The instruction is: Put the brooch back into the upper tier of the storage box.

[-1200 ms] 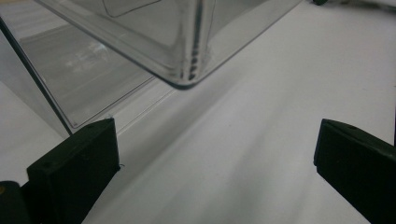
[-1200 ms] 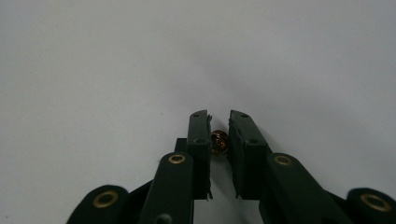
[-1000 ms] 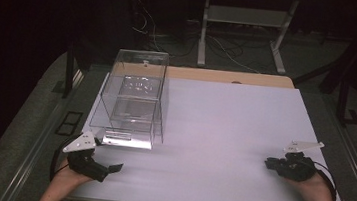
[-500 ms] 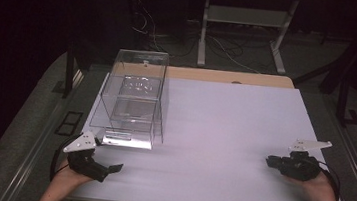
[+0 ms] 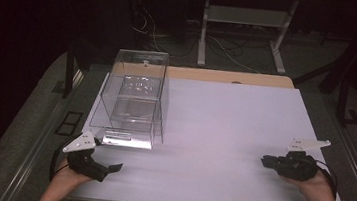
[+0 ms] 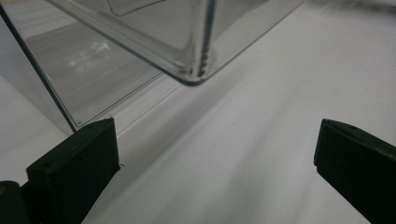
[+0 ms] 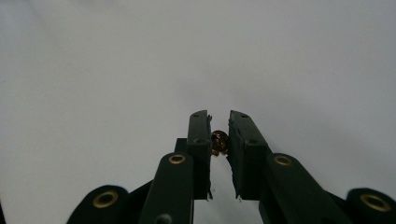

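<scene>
A clear plastic box [image 5: 134, 96] with an inner shelf stands on the left part of the white table [image 5: 235, 116]. My left gripper [image 5: 111, 169] lies near the table's front left corner, just in front of the box. In the left gripper view the left gripper [image 6: 215, 154] is open, its jaws wide apart with nothing between them, and a corner of the box [image 6: 196, 70] is close ahead. My right gripper [image 5: 264, 162] rests low at the front right. In the right gripper view the right gripper [image 7: 218, 116] is shut on a small brown-gold object [image 7: 219, 141].
A person's hands [image 5: 315, 188] hold both grippers at the table's front edge. Behind the table stand a white metal frame [image 5: 245, 17] and loose cables on a dark floor. A wooden strip [image 5: 229, 76] runs along the table's far edge.
The right gripper has shifted slightly at the front right. The left gripper and the box have stayed where they were.
</scene>
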`<action>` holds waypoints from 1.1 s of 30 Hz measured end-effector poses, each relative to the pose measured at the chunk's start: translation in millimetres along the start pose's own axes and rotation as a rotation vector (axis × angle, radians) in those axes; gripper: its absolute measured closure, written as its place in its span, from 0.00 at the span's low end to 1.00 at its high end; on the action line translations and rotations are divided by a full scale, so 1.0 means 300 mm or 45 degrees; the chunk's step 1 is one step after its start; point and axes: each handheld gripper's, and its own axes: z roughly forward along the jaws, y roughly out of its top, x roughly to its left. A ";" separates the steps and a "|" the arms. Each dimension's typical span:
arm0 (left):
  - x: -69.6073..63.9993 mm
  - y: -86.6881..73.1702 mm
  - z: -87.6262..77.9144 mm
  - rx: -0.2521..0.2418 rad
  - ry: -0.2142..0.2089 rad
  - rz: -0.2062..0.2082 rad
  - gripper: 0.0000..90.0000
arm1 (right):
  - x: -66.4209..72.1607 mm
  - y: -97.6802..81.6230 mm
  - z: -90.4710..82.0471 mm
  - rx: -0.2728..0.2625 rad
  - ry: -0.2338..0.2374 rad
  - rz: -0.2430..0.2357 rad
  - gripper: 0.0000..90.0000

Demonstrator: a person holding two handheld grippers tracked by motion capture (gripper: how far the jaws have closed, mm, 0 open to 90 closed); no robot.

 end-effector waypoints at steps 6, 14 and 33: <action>0.001 -0.001 -0.002 0.010 0.009 -0.006 0.00 | 0.023 0.021 0.007 -0.005 0.049 -0.025 0.87; -0.001 -0.001 -0.006 0.011 0.009 -0.006 0.00 | 0.061 0.054 0.024 -0.005 0.101 -0.068 0.87; -0.008 0.001 -0.001 0.008 -0.001 0.000 0.00 | 0.135 0.152 0.054 -0.059 0.204 -0.149 0.87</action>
